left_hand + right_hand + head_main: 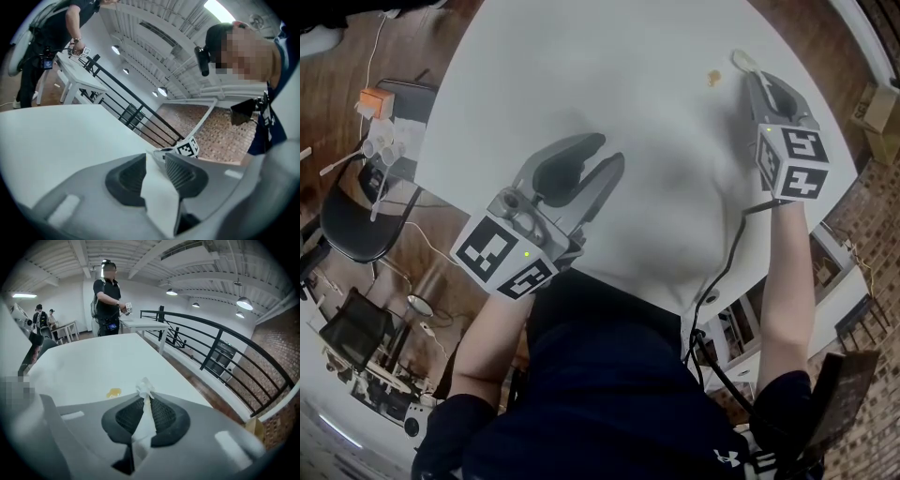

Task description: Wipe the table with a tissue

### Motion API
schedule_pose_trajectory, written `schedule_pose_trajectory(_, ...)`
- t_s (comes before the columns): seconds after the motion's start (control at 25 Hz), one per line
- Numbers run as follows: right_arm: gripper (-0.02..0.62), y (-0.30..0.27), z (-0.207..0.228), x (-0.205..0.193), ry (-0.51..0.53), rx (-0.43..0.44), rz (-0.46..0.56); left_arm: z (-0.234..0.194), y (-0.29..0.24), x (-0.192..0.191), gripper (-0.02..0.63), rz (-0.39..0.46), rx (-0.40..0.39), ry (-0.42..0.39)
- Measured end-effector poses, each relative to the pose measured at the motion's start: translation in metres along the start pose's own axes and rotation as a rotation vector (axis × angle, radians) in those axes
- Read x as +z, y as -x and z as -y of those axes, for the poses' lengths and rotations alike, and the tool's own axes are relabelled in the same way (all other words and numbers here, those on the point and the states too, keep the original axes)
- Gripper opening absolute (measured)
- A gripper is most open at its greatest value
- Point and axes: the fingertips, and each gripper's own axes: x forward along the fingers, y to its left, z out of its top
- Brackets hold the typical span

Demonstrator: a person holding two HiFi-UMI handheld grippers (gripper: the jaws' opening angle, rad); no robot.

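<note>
The only brand is a small white Under Armour logo (724, 457) on the person's dark shirt (619, 394); the cube markers (797, 164) show only black-and-white squares. The right gripper (145, 398) pinches the tissue (145, 388), mostly hidden between its fingers, with a tuft past their tips, near a yellow spot (113, 393) on the desk (93, 366). The left gripper (612, 148) has its fingers apart and empty.

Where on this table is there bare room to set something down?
Most of the table is bare: the wide stretch beyond the left gripper, toward the far edge. Crowded at the right, where the right gripper holds a tissue beside a yellow spot.
</note>
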Motion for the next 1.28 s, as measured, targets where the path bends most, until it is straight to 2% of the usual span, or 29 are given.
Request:
schedule_pose_trajectory(0.12,0.023,-0.004,-0.004,-0.002,0.085,-0.023,-0.038,-0.001,-0.001,-0.002,0.127,-0.002,0.0,0.006)
schedule_pose_trajectory(0.24,0.021,-0.008,-0.015,-0.002,0.136,-0.006,-0.07,-0.002,0.0,-0.002,0.127,-0.002,-0.001,0.014)
schedule_pose_trajectory(0.76,0.02,-0.014,-0.042,0.0,0.138,0.117,-0.094,-0.008,0.008,0.0,0.127,0.021,0.01,0.04)
schedule_pose_trajectory(1.28,0.02,-0.009,-0.059,0.0,0.166,0.161,-0.101,-0.009,0.015,0.0,0.126,0.032,0.008,0.05)
